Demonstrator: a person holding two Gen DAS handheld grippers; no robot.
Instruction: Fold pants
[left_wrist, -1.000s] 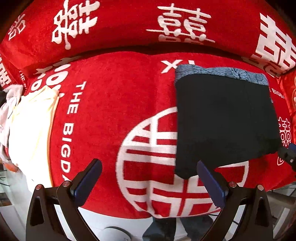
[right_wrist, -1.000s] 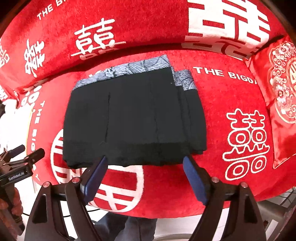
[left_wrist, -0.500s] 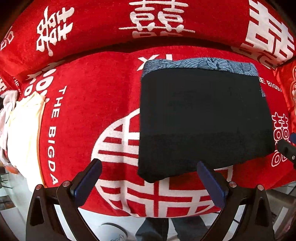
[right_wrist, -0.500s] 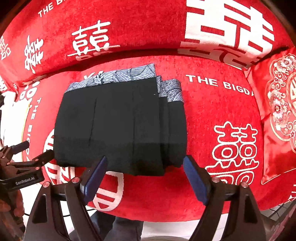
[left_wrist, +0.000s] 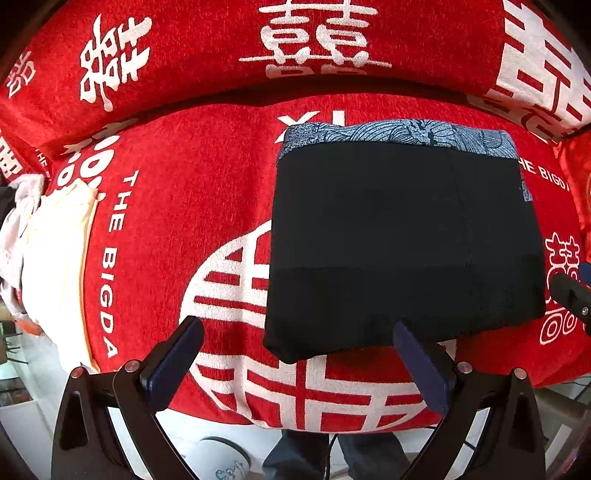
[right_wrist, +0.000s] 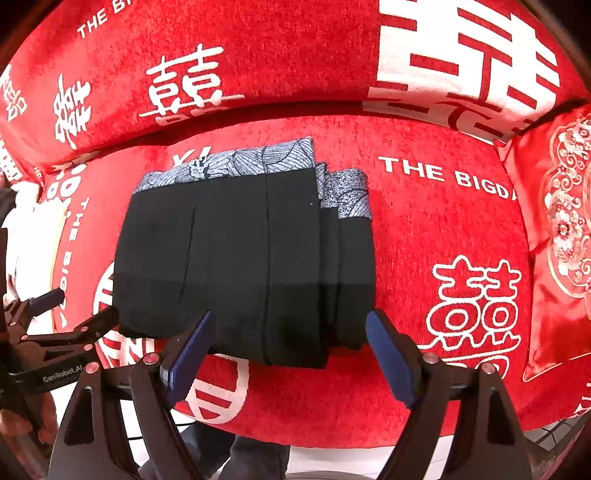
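Observation:
The black pants (left_wrist: 402, 240) lie folded into a thick rectangle on the red sofa seat (left_wrist: 177, 221), with a blue-grey patterned waistband (left_wrist: 399, 133) at the far edge. They also show in the right wrist view (right_wrist: 243, 266), with stacked layers along their right side. My left gripper (left_wrist: 295, 354) is open and empty, just in front of the pants' near left corner. My right gripper (right_wrist: 291, 343) is open and empty, its fingers straddling the near edge of the pants. The left gripper also shows at the left of the right wrist view (right_wrist: 62, 314).
The sofa backrest (right_wrist: 258, 62) rises behind the seat. A red embroidered cushion (right_wrist: 557, 236) sits at the right end. A pile of cream and white clothes (left_wrist: 48, 251) lies at the seat's left end. The seat's front edge drops off below both grippers.
The left view first swung right toward the pants, then held. The right gripper has closed in slightly on the pants' near edge. Both grippers stay open; the pants have not moved.

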